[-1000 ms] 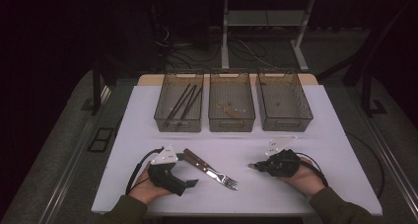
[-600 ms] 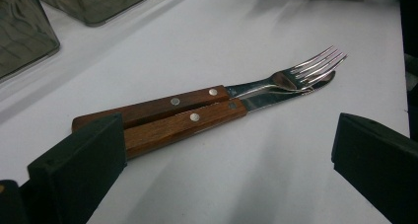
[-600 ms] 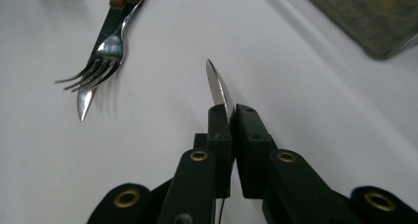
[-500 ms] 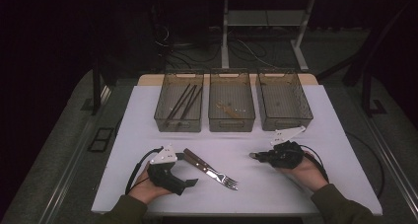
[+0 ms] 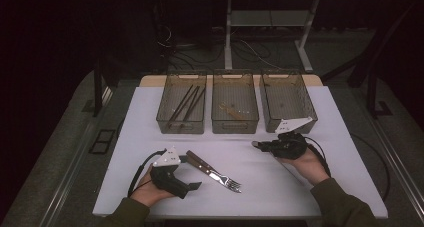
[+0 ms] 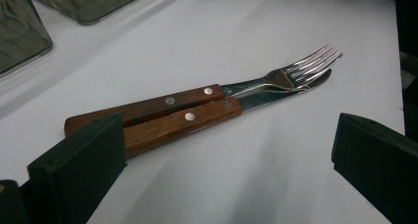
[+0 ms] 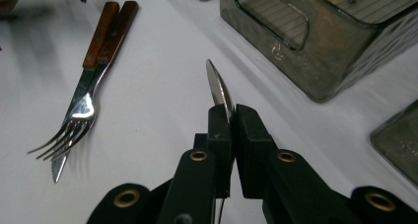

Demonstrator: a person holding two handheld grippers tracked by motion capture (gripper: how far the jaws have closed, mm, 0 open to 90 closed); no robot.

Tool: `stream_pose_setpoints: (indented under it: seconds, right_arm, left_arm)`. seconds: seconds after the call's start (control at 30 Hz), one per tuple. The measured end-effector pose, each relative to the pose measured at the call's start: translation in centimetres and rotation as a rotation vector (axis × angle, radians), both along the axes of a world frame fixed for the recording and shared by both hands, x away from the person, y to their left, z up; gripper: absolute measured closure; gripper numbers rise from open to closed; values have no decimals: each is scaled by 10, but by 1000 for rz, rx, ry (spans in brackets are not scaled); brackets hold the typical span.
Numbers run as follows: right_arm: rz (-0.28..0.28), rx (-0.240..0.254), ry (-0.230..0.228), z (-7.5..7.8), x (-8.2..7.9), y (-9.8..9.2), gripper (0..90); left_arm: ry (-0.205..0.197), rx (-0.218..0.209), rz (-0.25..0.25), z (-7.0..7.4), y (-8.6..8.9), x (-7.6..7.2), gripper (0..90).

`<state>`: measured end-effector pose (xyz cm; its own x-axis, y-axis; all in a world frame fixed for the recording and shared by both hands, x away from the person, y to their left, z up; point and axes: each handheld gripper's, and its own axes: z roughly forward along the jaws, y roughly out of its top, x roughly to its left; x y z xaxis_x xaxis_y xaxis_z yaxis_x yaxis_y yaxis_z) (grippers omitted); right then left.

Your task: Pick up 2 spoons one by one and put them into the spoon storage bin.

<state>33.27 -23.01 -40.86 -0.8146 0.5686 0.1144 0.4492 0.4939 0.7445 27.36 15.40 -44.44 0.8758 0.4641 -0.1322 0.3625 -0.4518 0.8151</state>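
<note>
Right gripper (image 5: 257, 144) lifted toward bins, jaws clamped on knife blade (image 7: 217, 88), left gripper (image 5: 192, 186) jaws wide beside fork (image 6: 276, 78).

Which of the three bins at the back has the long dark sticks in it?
The left bin: several long dark sticks lie slanted inside it. The middle bin holds only small pale pieces, and the right bin looks empty.

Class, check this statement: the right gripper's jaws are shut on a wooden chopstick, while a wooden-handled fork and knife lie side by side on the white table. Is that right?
Not quite. The right gripper is shut on a thin, pointed silver metal blade, not a wooden chopstick; the right gripper view shows it. The wooden-handled fork and wooden-handled knife do lie side by side on the white table.
</note>
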Motion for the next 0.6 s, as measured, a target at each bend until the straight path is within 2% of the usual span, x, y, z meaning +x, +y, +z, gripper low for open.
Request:
stream_pose_setpoints:
  seconds: [0.17,0.47,0.6]
  right_arm:
    - [-20,15,-10,5,5,0,857]
    - [-69,82,-35,22,22,0,857]
    - [-82,84,-51,28,28,4,857]
  left_arm:
    - [4,-7,1,0,0,0,0]
    - [9,-13,7,-1,0,1,0]
    - [6,-11,7,-1,-1,1,0]
